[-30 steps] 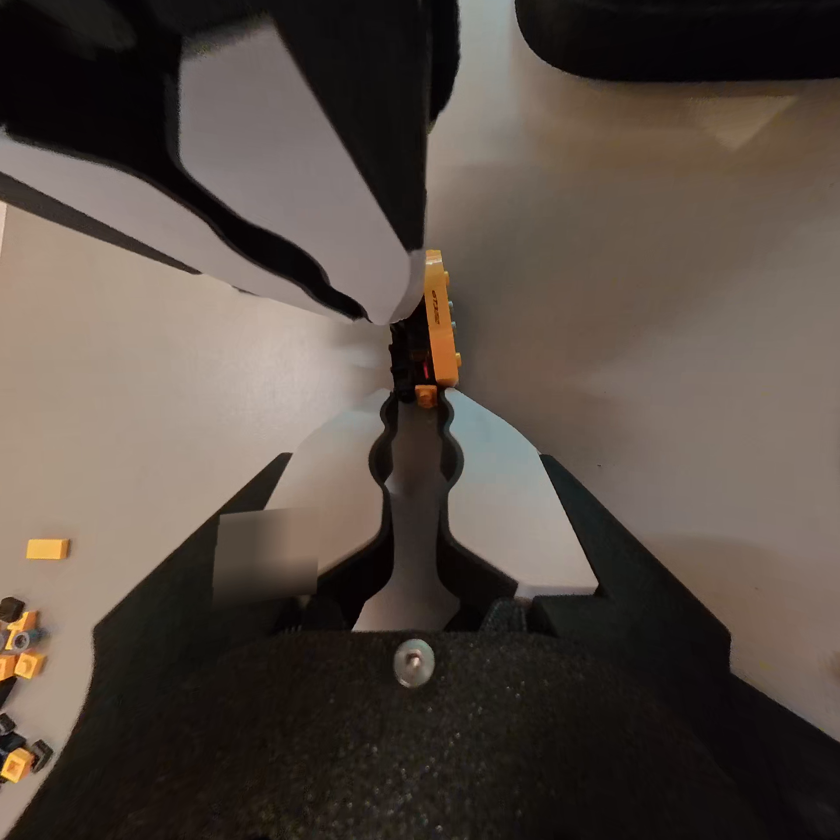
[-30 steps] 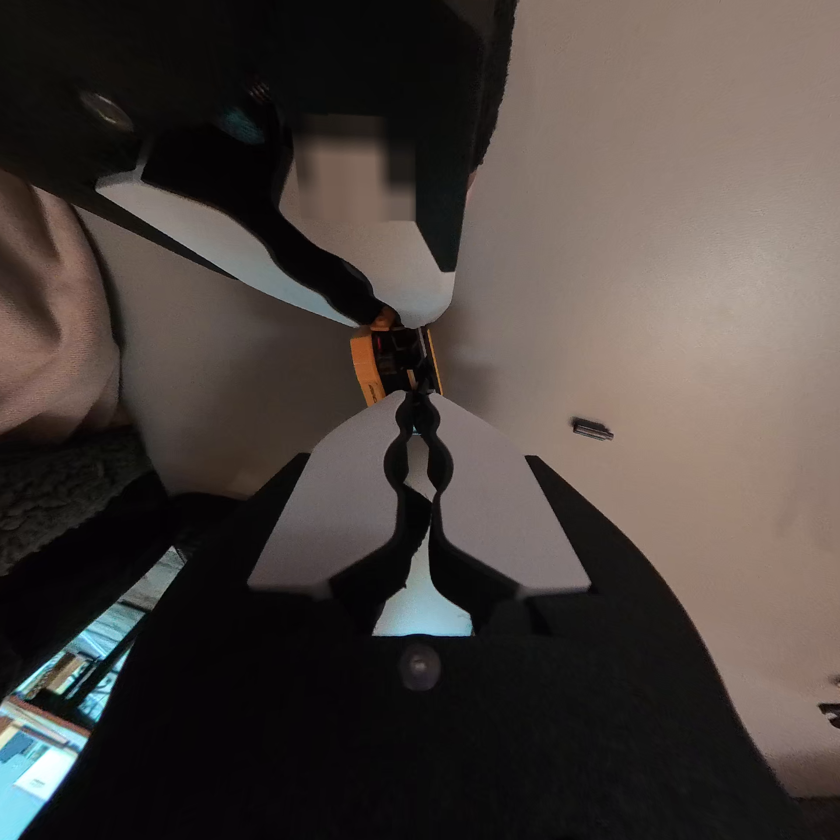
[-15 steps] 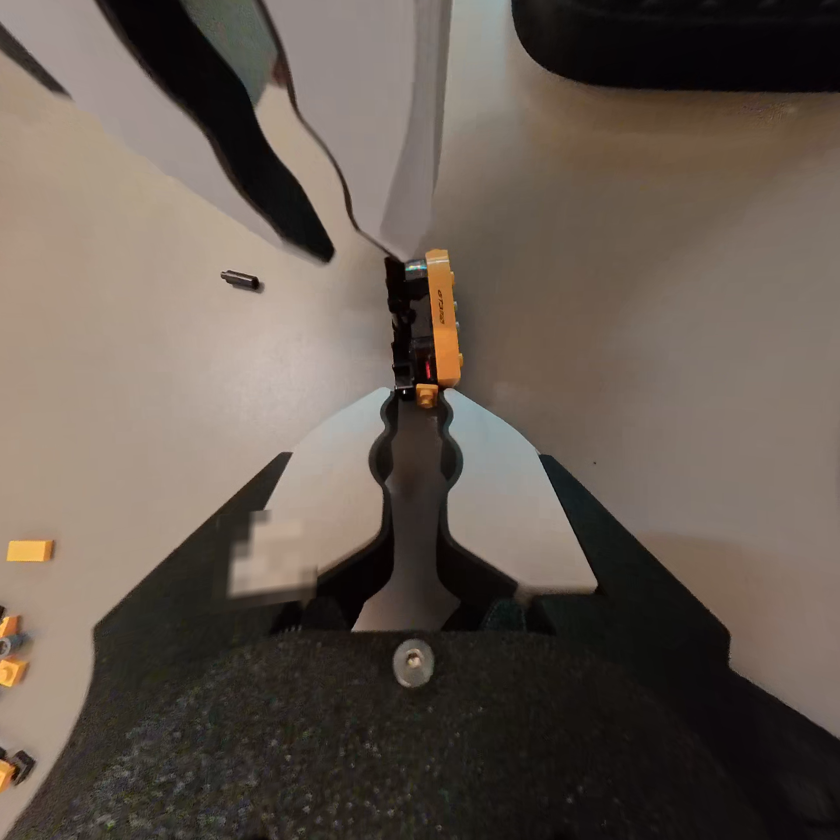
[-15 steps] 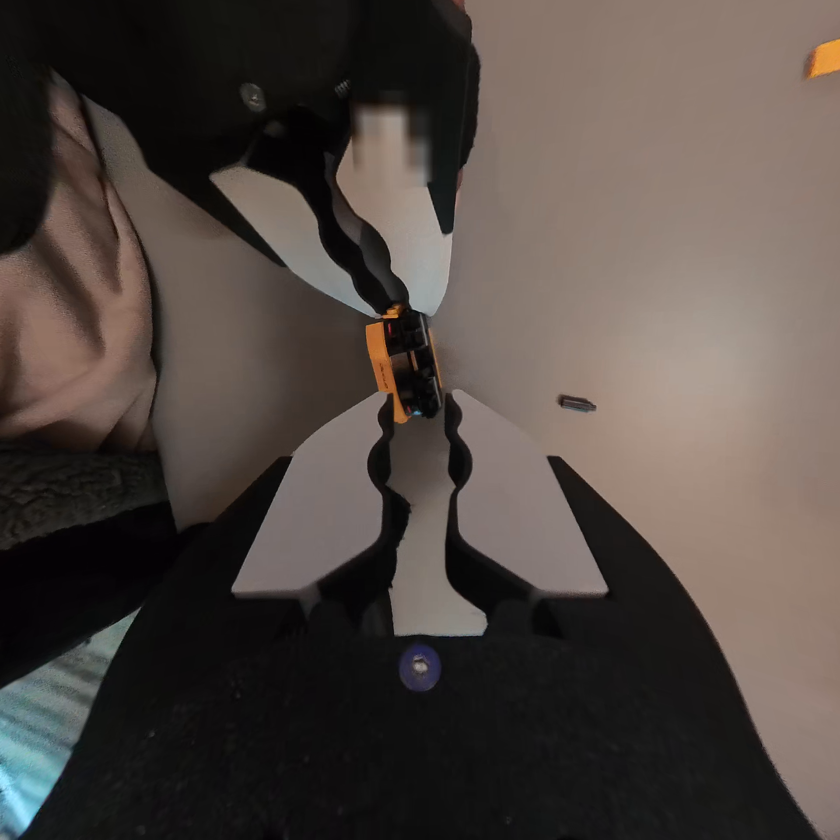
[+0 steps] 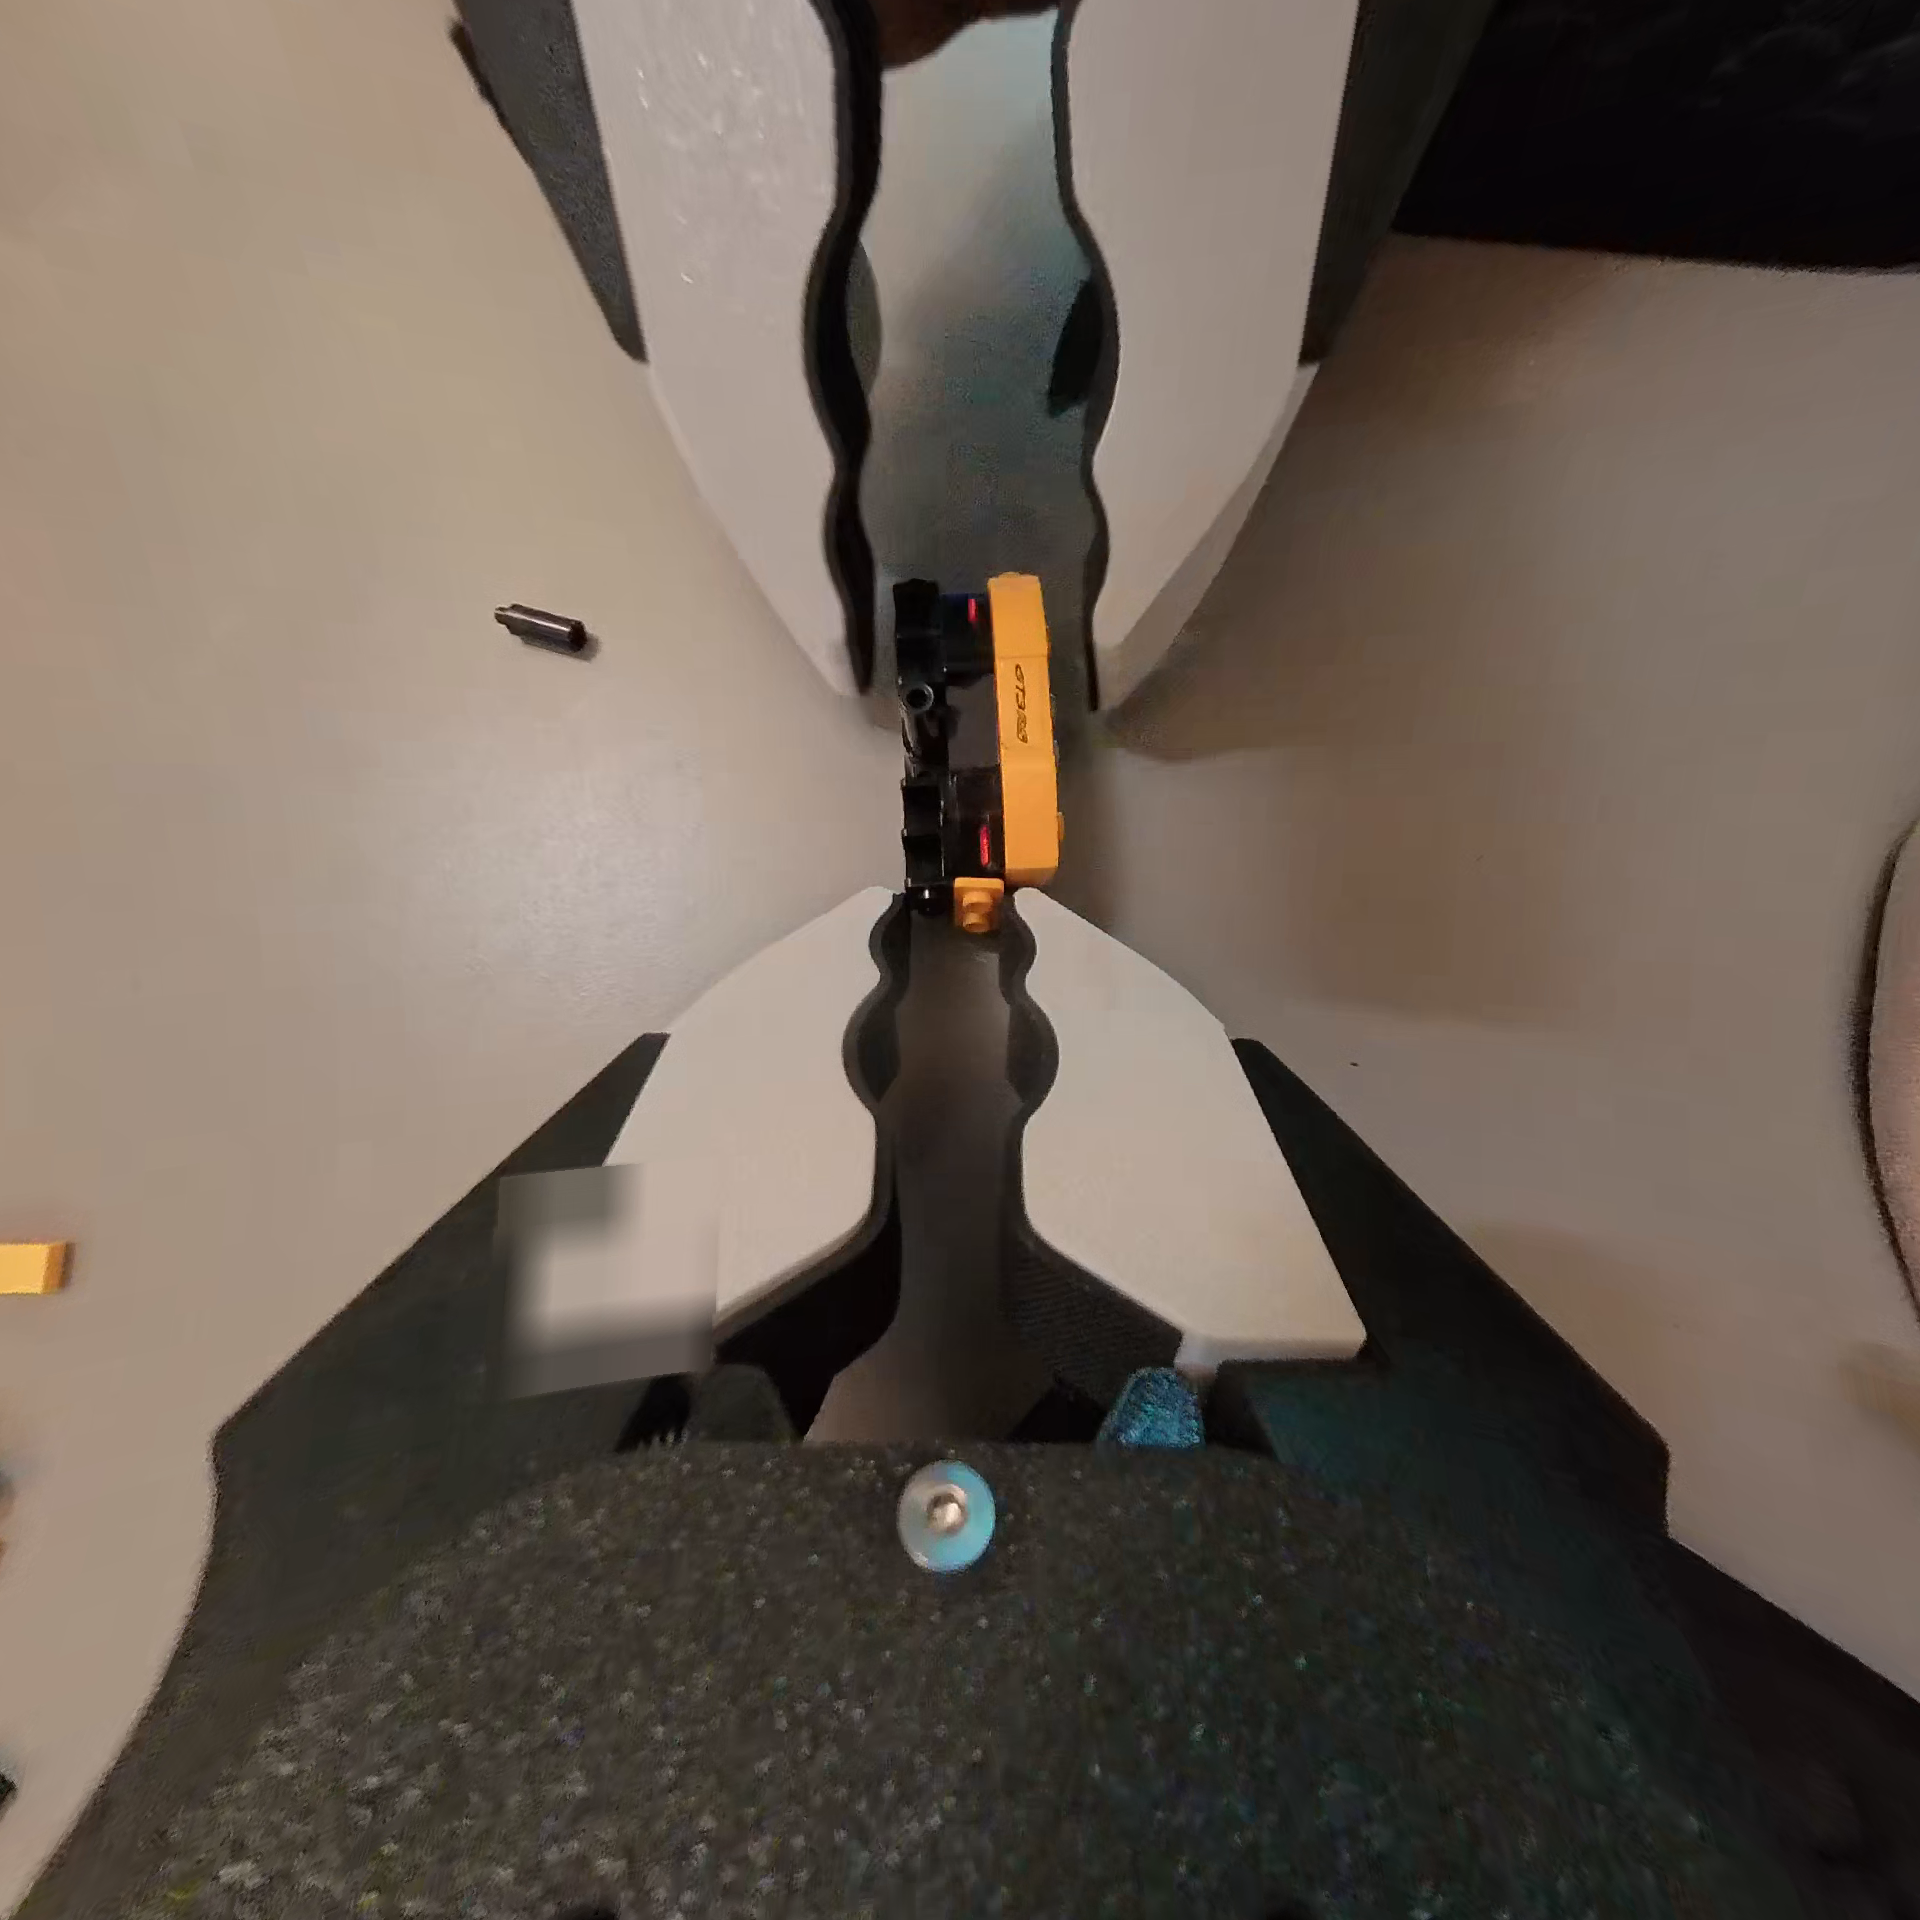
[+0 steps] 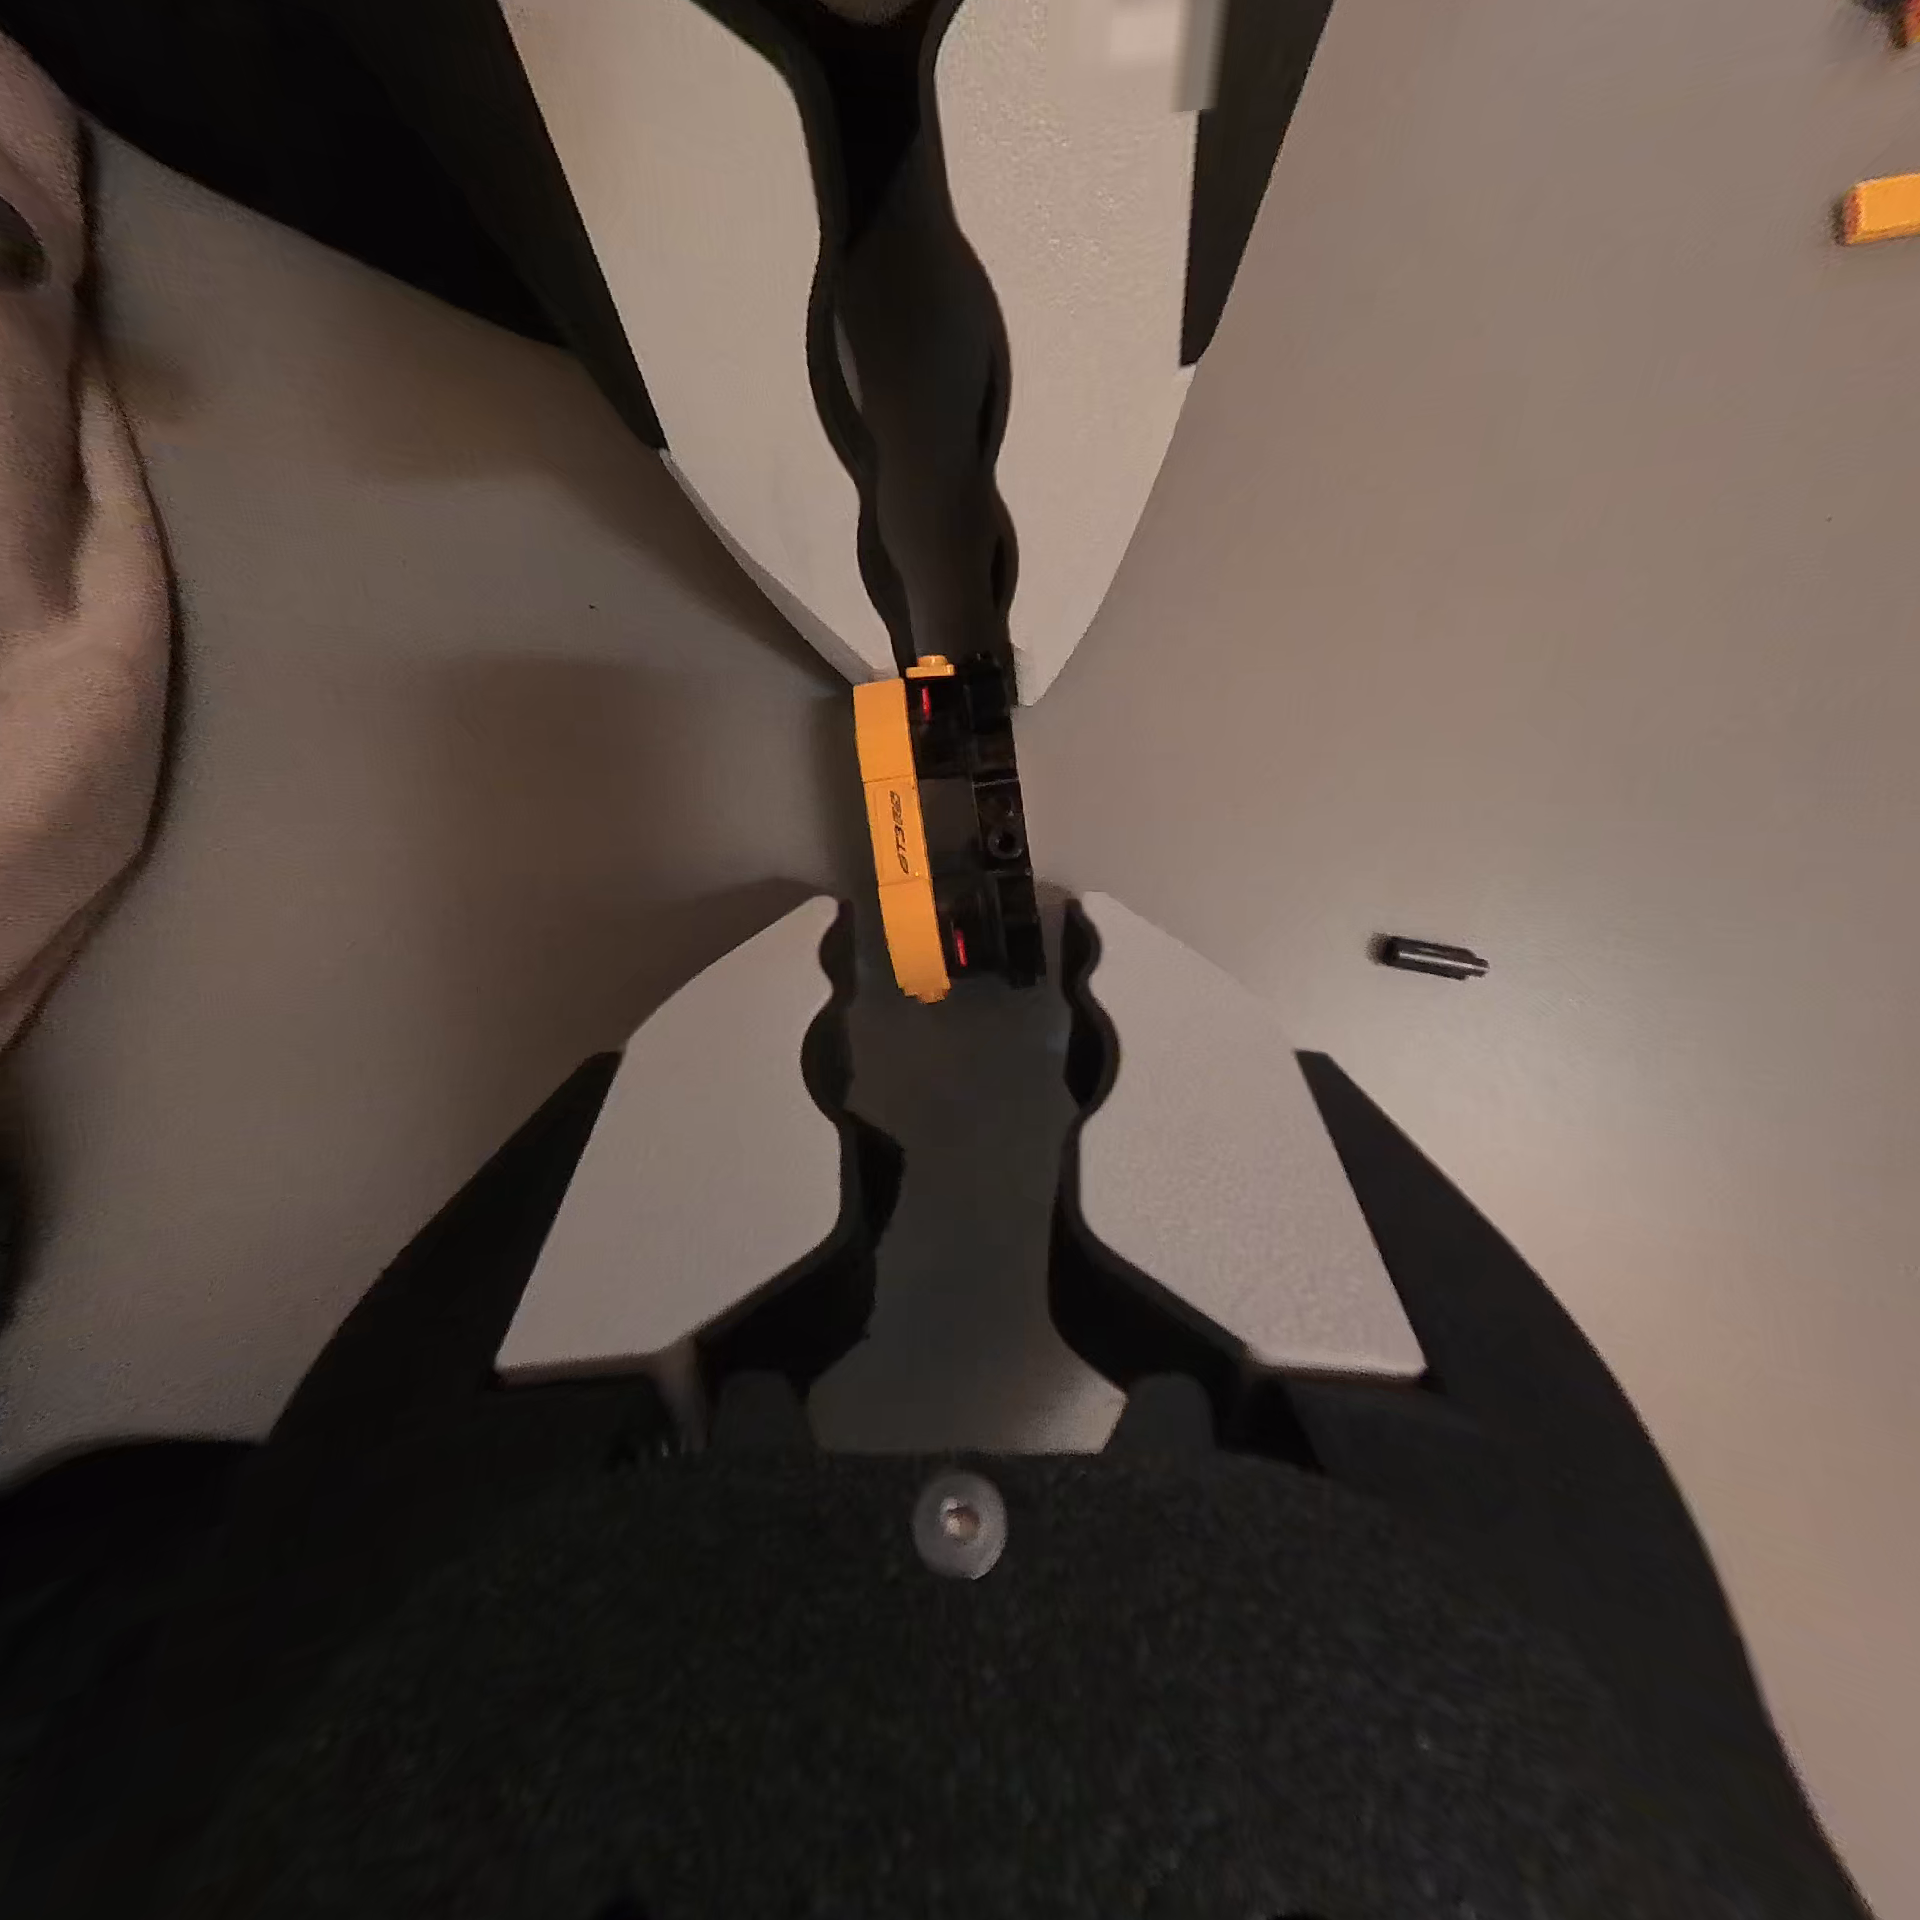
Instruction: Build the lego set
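A: We begin with the largest thing, the pale table (image 5: 312, 883), which fills the background of both views. A dark shape (image 5: 1714, 114) sits at its far right edge in the left wrist view.

B: Next come our two tongs. The left gripper (image 5: 961, 902) has its jaws drawn in close and pinches the near end of the lego assembly (image 5: 982, 743) by a small orange studded piece and the black part beside it.

A: We hold the same lego assembly (image 6: 940, 831) out above the table, between the two tongs that face each other. It is a narrow black and orange build, with an orange curved side bearing a small printed mark, black parts alongside, and small red bits showing.

B: The right gripper (image 6: 951, 914) stands open wider than the build. Its fingers (image 6: 717, 1101) flank the other end, with a gap showing on both sides, so we cannot see it clamping anything.

A: In the left wrist view that gripper (image 5: 971, 665) hangs opposite, its tips either side of the far end.

B: Smaller still: a short black pin (image 5: 540, 630) lies alone on the table, well apart from the build, and we see it from the right too (image 6: 1434, 956).

A: A flat orange piece (image 5: 31, 1268) lies at the left edge, also seen from the right wrist (image 6: 1881, 208).
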`<action>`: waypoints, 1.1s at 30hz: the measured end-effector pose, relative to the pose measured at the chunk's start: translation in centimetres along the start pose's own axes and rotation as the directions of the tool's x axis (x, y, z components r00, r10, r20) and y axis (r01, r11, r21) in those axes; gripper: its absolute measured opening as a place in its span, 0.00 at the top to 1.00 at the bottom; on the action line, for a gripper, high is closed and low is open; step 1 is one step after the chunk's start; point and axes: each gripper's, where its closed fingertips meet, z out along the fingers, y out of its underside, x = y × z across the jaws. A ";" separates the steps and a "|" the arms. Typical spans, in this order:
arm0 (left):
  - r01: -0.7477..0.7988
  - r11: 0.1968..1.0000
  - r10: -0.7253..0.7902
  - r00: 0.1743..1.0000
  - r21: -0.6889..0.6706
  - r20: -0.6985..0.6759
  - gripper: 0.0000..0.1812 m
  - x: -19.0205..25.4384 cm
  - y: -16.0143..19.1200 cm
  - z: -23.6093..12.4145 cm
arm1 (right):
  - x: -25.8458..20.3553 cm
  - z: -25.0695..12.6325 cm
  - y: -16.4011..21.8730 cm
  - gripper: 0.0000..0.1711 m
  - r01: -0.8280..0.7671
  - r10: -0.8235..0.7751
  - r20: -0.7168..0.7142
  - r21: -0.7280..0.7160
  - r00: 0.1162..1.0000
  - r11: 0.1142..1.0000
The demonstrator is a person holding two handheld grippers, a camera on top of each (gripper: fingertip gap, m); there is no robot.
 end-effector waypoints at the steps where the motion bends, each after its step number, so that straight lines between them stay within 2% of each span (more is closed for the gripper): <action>1: 0.001 1.000 -0.001 1.000 0.001 -0.001 0.91 0.0 0.0 0.0 | 0.0 0.1 -0.1 0.82 0.006 -0.006 -0.008 0.013 1.000 1.000; 11: -0.002 1.000 0.002 1.000 0.002 -0.029 0.91 0.3 0.0 0.0 | -0.4 0.3 -0.1 0.83 0.018 -0.012 -0.048 0.137 0.999 0.990; 26: -0.027 1.000 0.026 0.998 -0.014 -0.054 0.83 0.4 0.6 -0.5 | -0.7 0.3 0.0 0.83 0.029 -0.027 -0.044 0.060 0.999 0.998; 33: -0.033 0.999 0.032 0.998 -0.014 -0.050 0.84 0.0 0.9 -0.8 | -0.7 0.3 0.1 0.83 0.051 -0.052 0.013 0.059 0.999 0.997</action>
